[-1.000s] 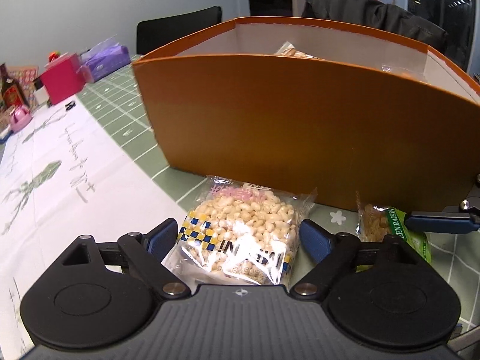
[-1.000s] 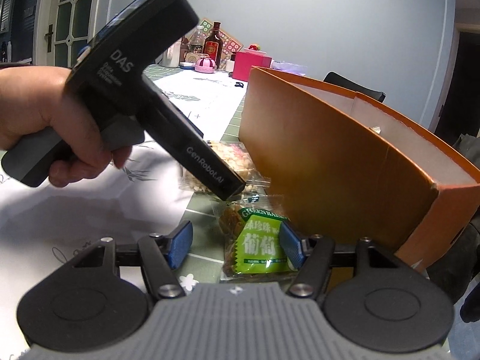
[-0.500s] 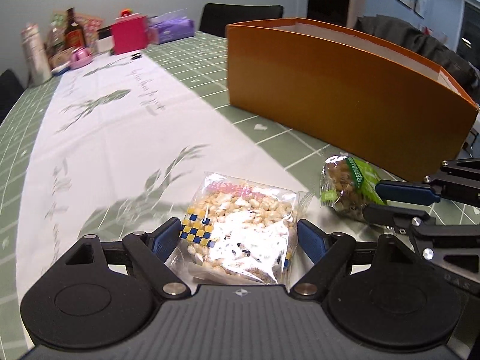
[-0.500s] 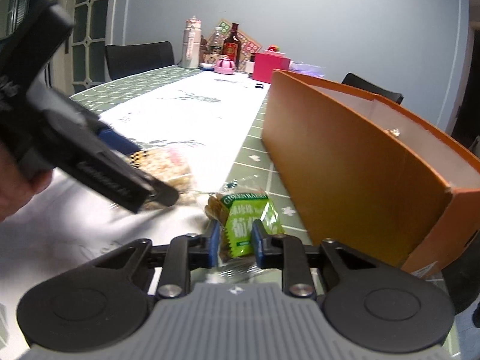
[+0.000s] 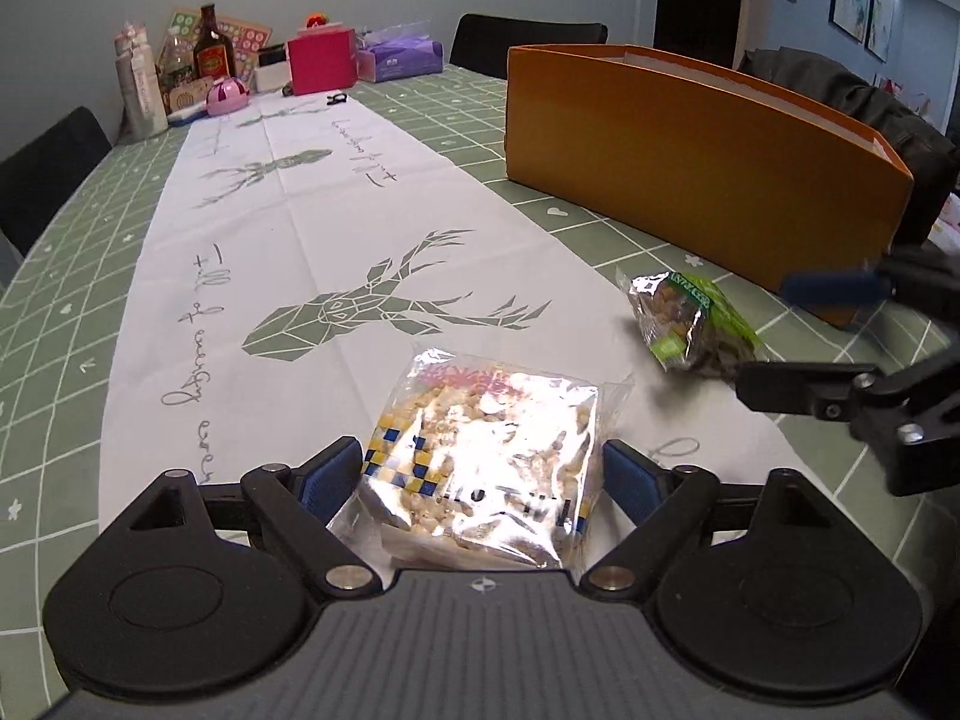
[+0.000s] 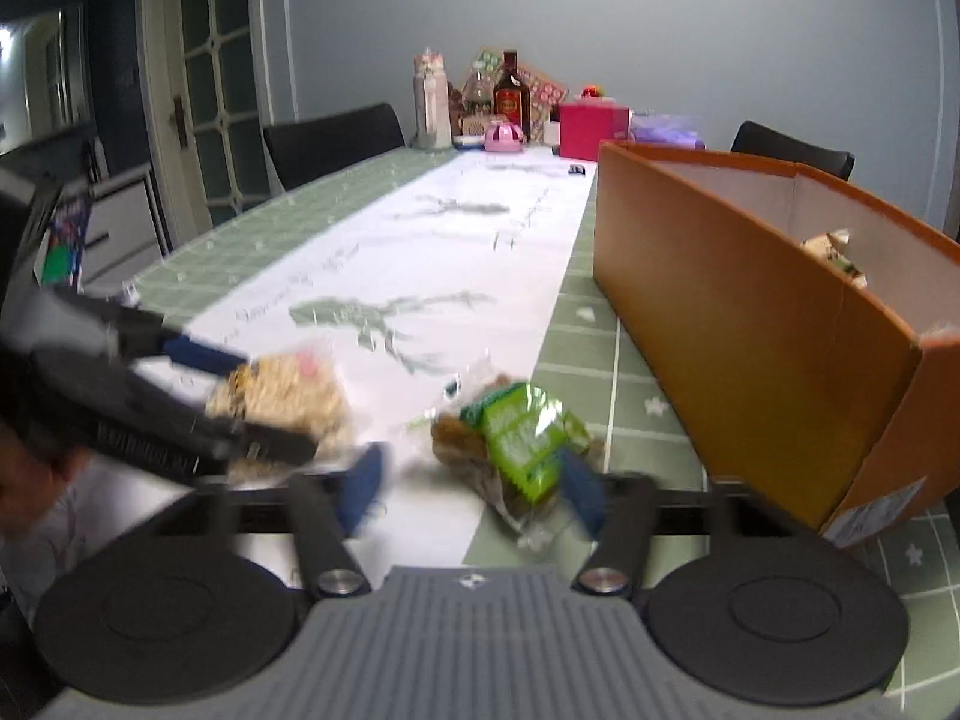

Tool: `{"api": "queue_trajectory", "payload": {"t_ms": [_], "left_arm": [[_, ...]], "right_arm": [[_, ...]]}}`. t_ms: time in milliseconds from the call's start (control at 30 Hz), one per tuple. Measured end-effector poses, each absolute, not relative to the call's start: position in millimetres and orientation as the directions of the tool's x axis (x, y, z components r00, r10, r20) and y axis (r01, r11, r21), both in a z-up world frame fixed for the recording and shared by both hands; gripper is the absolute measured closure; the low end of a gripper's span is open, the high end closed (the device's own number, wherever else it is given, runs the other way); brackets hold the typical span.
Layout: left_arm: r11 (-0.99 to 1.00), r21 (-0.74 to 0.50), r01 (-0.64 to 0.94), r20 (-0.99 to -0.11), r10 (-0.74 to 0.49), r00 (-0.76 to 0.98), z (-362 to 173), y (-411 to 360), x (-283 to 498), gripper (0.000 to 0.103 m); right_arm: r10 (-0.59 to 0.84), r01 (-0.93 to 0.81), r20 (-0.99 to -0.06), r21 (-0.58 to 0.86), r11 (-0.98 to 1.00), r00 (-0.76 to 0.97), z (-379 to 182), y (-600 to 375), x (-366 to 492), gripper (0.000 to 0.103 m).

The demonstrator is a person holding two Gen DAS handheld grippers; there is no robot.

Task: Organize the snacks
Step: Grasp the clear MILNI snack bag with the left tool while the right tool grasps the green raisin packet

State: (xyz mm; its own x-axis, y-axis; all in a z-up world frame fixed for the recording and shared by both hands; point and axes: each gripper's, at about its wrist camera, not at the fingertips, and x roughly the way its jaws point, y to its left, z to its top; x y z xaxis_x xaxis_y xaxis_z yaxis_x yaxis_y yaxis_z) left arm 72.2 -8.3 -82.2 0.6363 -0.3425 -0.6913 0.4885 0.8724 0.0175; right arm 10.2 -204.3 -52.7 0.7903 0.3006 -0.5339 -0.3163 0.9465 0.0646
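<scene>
Left wrist view: left tool [image 5: 483,480] has its jaws spread as wide as they go, and they have just been opening a little further. Clear puffed-rice pack [image 5: 489,462] sits between the 2 blue pads; whether the pads touch its sides cannot be told from here. The pack lies on the white deer-print runner [image 5: 336,228] over the green checked desk [image 5: 54,312]. To the right, the green raisin pack [image 5: 690,318] is near the 2 fingers of the right tool, which reach in from the right edge.

Right wrist view, blurred: right tool [image 6: 471,489] stands spread, jaws having just been opening, the raisin pack [image 6: 516,438] between them and not pinched. It rests at the edge of the runner [image 6: 420,252], just in front of the orange box [image 6: 750,324]. The left tool [image 6: 240,396] comes in from the left with the rice pack [image 6: 282,390] at its fingers.

The orange box [image 5: 690,144] stands on the desk's right side, apart from both packs, with 1 wrapped snack [image 6: 837,252] visible inside. At the desk's far end: a dark bottle [image 5: 214,51], a pink box [image 5: 321,63], a purple tissue pack [image 5: 399,54]. Black chairs [image 5: 528,48] stand around the desk.
</scene>
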Motion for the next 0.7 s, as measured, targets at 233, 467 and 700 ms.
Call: {"api": "queue_trajectory", "payload": {"t_ms": [233, 467, 700], "left_arm": [[0.867, -0.006, 0.498, -0.677, -0.370, 0.636, -81, -2, 71, 0.000], [0.876, -0.016, 0.483, -0.682, -0.362, 0.635, -83, 2, 76, 0.000], [0.874, -0.051, 0.484, -0.695, -0.379, 0.611, -84, 5, 81, 0.000]], "right_arm": [[0.409, -0.548, -0.573, -0.087, 0.832, 0.710, -52, -192, 30, 0.004], [0.408, -0.622, -0.627, -0.161, 0.766, 0.664, -55, -190, 65, 0.004], [0.461, -0.649, -0.686, -0.021, 0.761, 0.563, -65, -198, 99, 0.004]]}}
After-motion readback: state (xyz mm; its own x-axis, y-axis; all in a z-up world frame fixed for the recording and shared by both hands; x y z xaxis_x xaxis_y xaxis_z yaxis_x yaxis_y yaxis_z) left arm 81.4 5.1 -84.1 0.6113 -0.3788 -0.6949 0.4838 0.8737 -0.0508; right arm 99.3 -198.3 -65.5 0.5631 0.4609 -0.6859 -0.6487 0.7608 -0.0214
